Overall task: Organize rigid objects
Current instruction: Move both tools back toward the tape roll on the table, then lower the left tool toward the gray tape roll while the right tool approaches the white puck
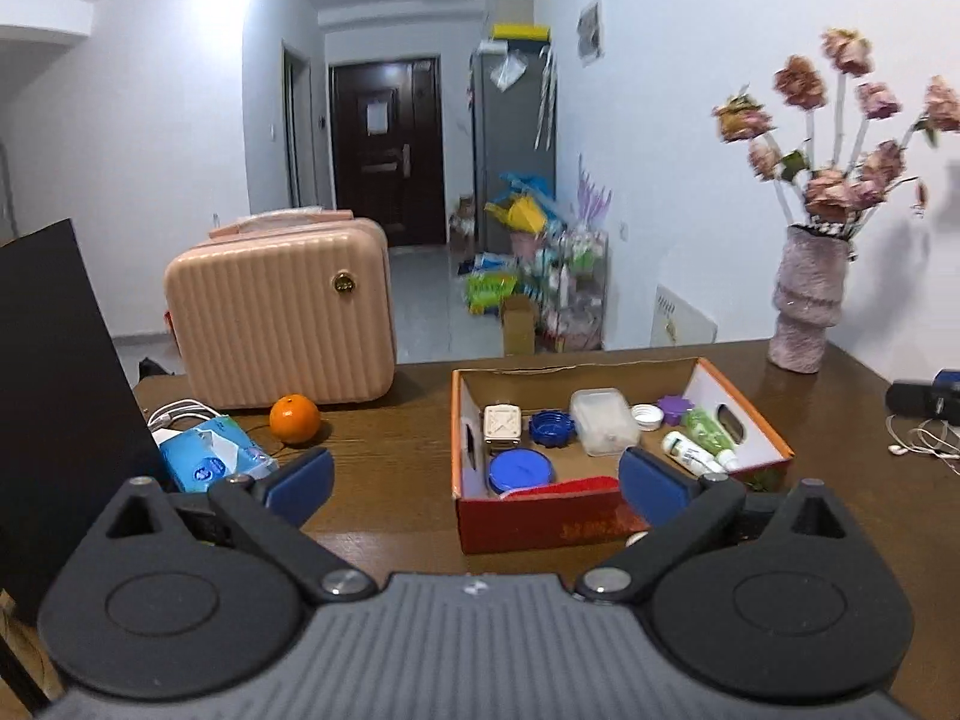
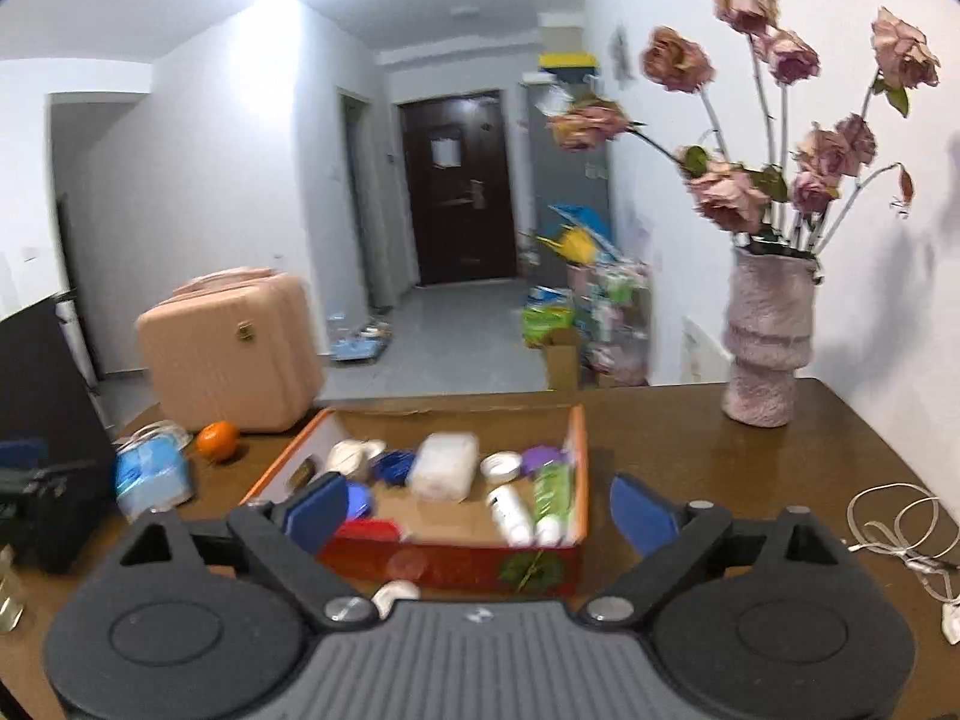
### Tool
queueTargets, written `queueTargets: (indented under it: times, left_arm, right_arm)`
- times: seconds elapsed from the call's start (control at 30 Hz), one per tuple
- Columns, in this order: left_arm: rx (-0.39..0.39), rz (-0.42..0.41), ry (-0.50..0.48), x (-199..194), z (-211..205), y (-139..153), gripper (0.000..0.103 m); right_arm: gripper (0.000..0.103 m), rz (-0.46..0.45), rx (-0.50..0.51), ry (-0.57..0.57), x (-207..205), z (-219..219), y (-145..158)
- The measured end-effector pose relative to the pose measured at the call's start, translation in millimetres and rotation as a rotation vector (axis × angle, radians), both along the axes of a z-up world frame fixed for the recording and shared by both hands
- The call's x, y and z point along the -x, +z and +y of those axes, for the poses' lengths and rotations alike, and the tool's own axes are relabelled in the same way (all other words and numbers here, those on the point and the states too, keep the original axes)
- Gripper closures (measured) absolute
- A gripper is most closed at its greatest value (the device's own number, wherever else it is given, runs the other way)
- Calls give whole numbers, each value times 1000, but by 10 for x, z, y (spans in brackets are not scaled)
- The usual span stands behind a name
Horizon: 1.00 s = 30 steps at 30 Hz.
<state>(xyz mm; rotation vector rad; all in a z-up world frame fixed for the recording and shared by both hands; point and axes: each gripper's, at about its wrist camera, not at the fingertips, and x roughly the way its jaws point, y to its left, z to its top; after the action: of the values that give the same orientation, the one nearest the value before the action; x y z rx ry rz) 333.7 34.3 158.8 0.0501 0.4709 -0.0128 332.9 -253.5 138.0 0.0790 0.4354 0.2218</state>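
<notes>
Both grippers, left gripper (image 1: pixel 474 477) and right gripper (image 2: pixel 477 513), are wide open and empty, so pick one item outside the box (image 1: pixel 540 519) and approach squarely.

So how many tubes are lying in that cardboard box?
2: a white tube and a green tube, side by side in the box's near right corner. Others may be hidden behind the front wall.

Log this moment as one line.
left gripper: open, empty | right gripper: open, empty | red cardboard box: holds small items | orange fruit: outside box
</notes>
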Motion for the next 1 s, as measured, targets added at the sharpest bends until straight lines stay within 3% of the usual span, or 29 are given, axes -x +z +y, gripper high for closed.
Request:
queueTargets:
  times: [0.3,0.4,0.53,0.67,1.0]
  left_arm:
    - [24,-111,-11,1112,-41,-633,0]
    - [36,-65,3,1386,-38,-905,0]
    - [32,42,-10,1607,-51,-1208,0]
    - [43,85,-31,1565,-112,-1315,0]
    - [6,119,-116,900,-575,-1472,0]
  right_arm:
    - [5,-92,125,63,1238,145,-622]
    - [5,-80,106,33,1545,92,-872]
    - [5,5,49,58,1728,31,-1163]
    - [5,22,97,47,1658,16,-1235]
    - [5,56,25,-46,1093,-236,-1270]
